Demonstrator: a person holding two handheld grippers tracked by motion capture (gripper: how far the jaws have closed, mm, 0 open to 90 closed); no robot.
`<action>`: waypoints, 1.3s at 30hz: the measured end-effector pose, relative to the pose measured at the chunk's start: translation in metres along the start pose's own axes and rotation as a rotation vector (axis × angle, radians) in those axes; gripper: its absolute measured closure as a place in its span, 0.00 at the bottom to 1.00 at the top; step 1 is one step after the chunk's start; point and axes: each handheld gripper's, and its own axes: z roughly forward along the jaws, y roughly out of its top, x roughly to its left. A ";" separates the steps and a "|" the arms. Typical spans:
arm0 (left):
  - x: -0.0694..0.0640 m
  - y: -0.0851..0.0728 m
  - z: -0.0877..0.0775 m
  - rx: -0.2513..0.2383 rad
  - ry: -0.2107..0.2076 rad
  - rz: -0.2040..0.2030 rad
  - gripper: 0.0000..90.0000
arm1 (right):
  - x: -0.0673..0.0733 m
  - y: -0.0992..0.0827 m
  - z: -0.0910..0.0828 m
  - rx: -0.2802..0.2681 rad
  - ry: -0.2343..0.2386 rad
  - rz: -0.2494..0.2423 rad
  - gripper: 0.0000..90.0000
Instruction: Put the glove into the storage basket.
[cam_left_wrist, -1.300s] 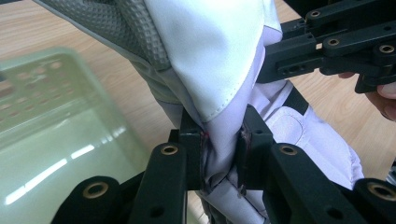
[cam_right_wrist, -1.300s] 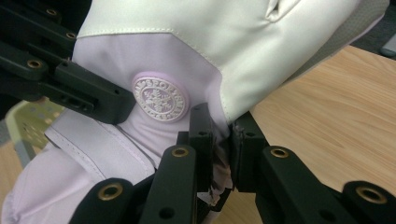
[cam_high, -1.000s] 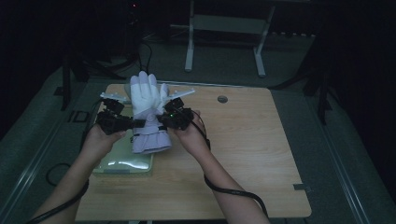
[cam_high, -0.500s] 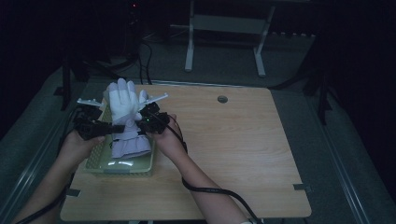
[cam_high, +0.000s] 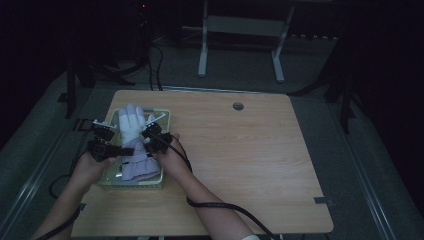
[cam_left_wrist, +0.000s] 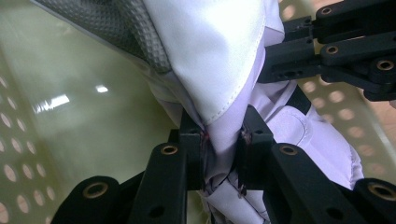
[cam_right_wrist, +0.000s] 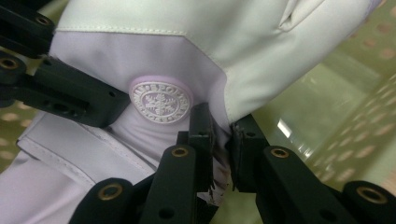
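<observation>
One white-and-lilac glove (cam_high: 133, 145), two handheld grippers and one pale green perforated basket (cam_high: 166, 116) occupy the near-left part of a wooden table (cam_high: 250, 160). The glove hangs over the basket, its white fingers pointing toward the basket's far rim and its lilac cuff over the near end; whether the cuff rests on the basket floor cannot be told. The left gripper (cam_left_wrist: 223, 140) is clamped on a bunched fold of the glove's fabric, seen pinched between its black pads in the left gripper view, with the basket's dotted wall behind. The right gripper (cam_right_wrist: 220, 133) is likewise clamped on the glove's opposite edge, just beside a round snowflake badge (cam_right_wrist: 161, 101) on the lilac panel. From above, one hand sits on each side of the basket, the glove between them. A single round cable hole (cam_high: 238, 106) lies in the table, well apart from the basket.
</observation>
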 end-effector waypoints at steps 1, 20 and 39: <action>0.001 0.000 0.001 -0.002 0.004 -0.011 0.84 | 0.002 0.001 0.002 0.006 -0.014 -0.011 0.90; 0.008 0.002 0.018 0.080 0.077 -0.108 0.75 | 0.012 0.003 0.013 0.033 -0.072 -0.023 0.71; -0.014 0.001 -0.001 -0.134 0.201 0.032 0.11 | -0.023 0.000 -0.045 -0.167 0.081 0.005 0.37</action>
